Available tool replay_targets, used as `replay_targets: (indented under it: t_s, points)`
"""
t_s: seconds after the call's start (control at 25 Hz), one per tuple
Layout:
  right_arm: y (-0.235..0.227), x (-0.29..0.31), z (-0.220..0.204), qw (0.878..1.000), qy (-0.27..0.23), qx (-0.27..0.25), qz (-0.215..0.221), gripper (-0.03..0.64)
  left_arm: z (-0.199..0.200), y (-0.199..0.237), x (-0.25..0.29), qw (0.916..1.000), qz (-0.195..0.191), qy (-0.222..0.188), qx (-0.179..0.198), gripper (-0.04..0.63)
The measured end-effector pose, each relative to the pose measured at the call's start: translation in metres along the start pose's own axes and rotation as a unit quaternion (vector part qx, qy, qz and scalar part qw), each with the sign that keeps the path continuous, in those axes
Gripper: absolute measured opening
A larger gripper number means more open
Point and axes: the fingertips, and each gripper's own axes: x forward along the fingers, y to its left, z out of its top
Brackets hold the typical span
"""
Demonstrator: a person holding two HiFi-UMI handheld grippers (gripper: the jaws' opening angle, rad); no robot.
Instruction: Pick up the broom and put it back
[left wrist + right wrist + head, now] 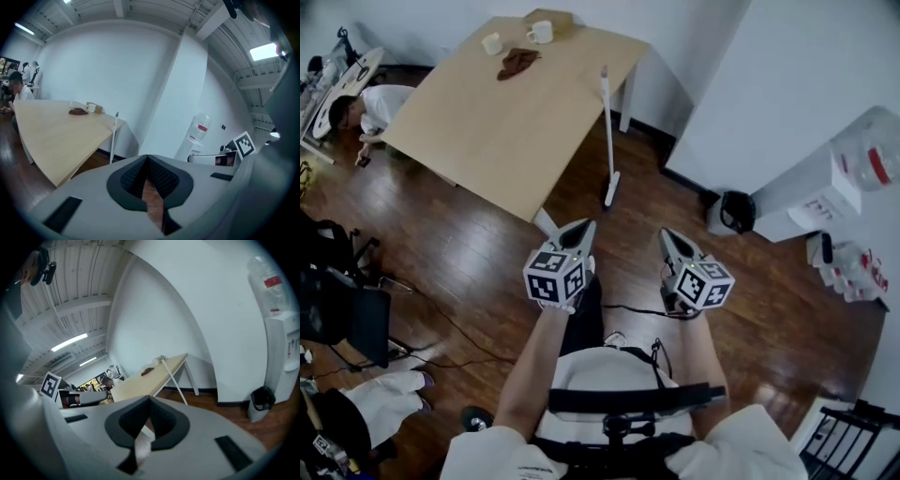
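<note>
The bench (pixel 487 122) props up the broom (pixel 607 131), which stands on the floor against its edge. The left tongs (pixel 581 228) and right tongs (pixel 670 236) are clenched empty, well short of it, probably until within reach.

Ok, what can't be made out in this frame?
- broom head: in the head view, too small to tell bristles from a flat pad; in the left gripper view, hidden behind the left gripper's body.
- cups: head view, too small to see any contents.
- water dispenser: head view, bottle cut off by the right edge.
- Where the broom belongs: no view shows it.
</note>
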Motion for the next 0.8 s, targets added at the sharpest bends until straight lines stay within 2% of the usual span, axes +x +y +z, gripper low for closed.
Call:
replay_targets:
  t_s: [0.16, 0.36, 0.52, 0.8]
  points:
    - [0.024, -0.06, -0.022, 1.0, -0.01, 0.016, 0.002, 0.011, -0.039, -0.046, -0.049, 0.9997, -0.009, 0.019, 0.011, -0.011]
    - [0.043, -0.102, -0.033, 0.998, -0.036, 0.044, -0.012, 0.011, -0.059, -0.085, -0.064, 0.9979, -0.042, 0.039, 0.03, -0.011]
    - [0.063, -0.11, -0.044, 0.998, -0.037, 0.037, -0.025, 0.011, -0.055, -0.091, -0.075, 0.9967, -0.061, 0.039, 0.039, -0.011]
    - [0.105, -0.109, -0.044, 0.997, -0.054, 0.013, -0.055, 0.011, -0.035, -0.071, -0.096, 0.9949, -0.081, 0.027, 0.055, -0.011]
